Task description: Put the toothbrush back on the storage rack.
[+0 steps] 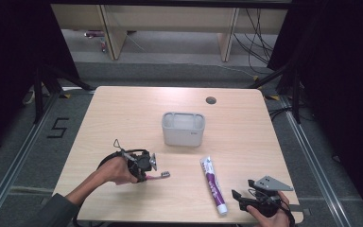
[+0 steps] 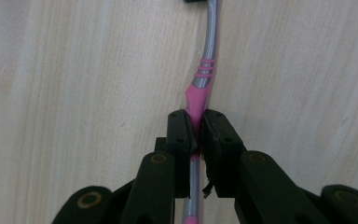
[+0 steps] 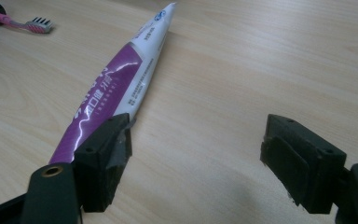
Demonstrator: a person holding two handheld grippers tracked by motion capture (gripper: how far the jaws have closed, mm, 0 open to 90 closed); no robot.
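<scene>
A pink and grey toothbrush lies flat on the wooden table, bristle head pointing right. My left gripper is shut on its handle; in the left gripper view the pads press on the pink part of the toothbrush from both sides. A purple and white toothpaste tube lies to the right, cap end towards the front edge. My right gripper stands open just right of the tube. In the right gripper view the left jaw sits beside the tube, with bare table across the gripper's gap.
A grey plastic holder with several compartments stands upright at the table's middle, behind both items. A round cable hole is near the back edge. The toothbrush head shows far off in the right gripper view.
</scene>
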